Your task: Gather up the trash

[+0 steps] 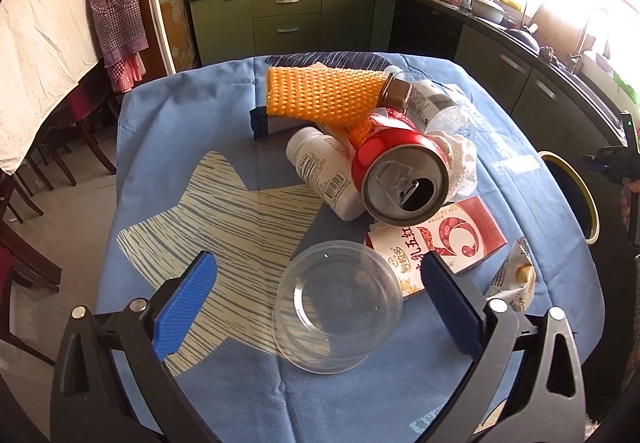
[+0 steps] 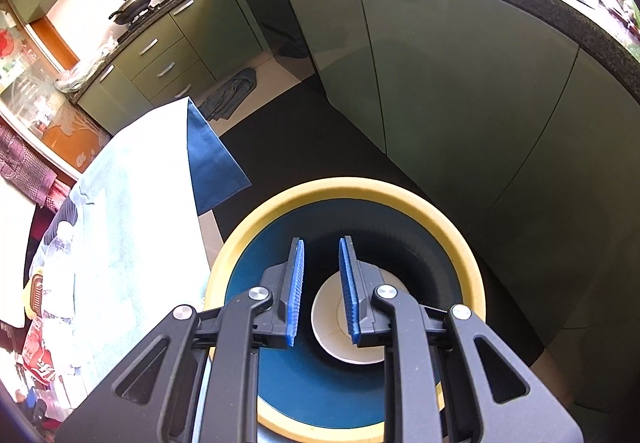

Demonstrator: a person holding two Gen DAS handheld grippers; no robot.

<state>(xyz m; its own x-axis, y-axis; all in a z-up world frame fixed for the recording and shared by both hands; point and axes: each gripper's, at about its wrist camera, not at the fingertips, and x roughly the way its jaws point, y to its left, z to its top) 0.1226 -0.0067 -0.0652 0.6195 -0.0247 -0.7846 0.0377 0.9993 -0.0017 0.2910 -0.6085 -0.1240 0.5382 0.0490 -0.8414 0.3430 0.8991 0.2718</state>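
— Biggest first? Blue-clothed worktop [image 1: 168,131], litter heaped at its middle and right.
— And off its right edge? Yellow-rimmed bin [image 2: 344,189] on the floor, white paper cup [image 2: 326,317] lying inside.
— Smaller? Red can [image 1: 400,179] tipped toward the near side, against a white bottle [image 1: 324,171]; red carton [image 1: 452,239] nearer, right; clear plastic cup [image 1: 338,307] nearest.
— Left tool [image 1: 320,303]? Spread wide, clear cup between the pads, untouched.
— Right tool [image 2: 322,293]? Over the bin, narrowly parted, holding nothing.
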